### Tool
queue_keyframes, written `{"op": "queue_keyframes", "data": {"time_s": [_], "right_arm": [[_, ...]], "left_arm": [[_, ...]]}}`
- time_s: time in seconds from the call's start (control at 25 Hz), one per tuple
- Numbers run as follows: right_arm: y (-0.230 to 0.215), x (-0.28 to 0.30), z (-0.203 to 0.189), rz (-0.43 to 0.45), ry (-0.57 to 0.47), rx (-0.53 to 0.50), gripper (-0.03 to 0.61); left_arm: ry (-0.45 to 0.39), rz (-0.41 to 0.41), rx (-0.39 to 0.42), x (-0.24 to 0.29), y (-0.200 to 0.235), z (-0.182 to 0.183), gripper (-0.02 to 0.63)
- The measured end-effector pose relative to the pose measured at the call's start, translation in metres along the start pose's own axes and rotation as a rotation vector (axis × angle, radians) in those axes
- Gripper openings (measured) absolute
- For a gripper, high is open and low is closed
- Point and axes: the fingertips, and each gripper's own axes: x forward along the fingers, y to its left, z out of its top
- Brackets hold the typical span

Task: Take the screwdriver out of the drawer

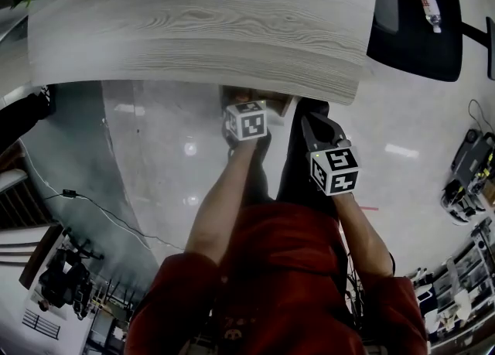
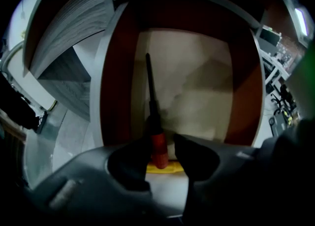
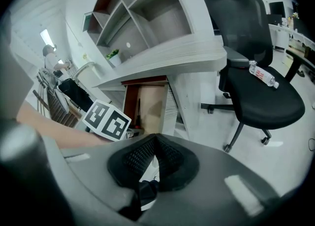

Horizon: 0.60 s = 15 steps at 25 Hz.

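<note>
Inside the drawer, the screwdriver is straddled at its handle by the spread left claw; the right claw is pressed together.

Three views, one shared drawer

desk: pale woodgrain, matt; floor: glossy; screwdriver: red plastic handle

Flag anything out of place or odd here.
Only the water bottle: it lies on its side on the office chair seat, an odd spot for it. The drawer is open, with the screwdriver lying flat in it, its handle between the open jaws of the left claw.
</note>
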Motion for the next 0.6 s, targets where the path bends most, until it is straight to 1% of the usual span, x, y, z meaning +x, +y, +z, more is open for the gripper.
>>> {"op": "queue_keyframes", "data": {"time_s": [0.08,0.12,0.16,0.2,0.32,0.48,0.6], "right_arm": [[0.0,-0.002,0.0,0.0,-0.001,-0.002,0.0],[0.0,-0.003,-0.001,0.0,-0.001,-0.003,0.0],[0.0,-0.004,-0.001,-0.001,-0.001,-0.005,0.0],[0.001,-0.004,-0.002,-0.001,-0.001,-0.007,0.0],[0.004,-0.007,-0.003,-0.004,-0.006,-0.011,0.002],[0.009,-0.014,0.0,-0.004,-0.017,-0.022,0.0],[0.013,-0.018,0.002,-0.01,-0.024,-0.031,0.0]], "left_arm": [[0.009,-0.013,-0.019,0.0,-0.001,-0.002,0.142],[0.014,-0.018,-0.029,-0.002,-0.001,-0.002,0.131],[0.016,-0.018,-0.039,-0.003,0.001,-0.001,0.105],[0.015,-0.015,-0.047,-0.005,0.003,0.0,0.098],[0.02,-0.016,-0.067,-0.007,0.006,-0.001,0.095],[0.044,-0.037,-0.113,-0.014,0.007,-0.004,0.094],[0.05,-0.051,-0.124,-0.022,0.008,-0.007,0.094]]}}
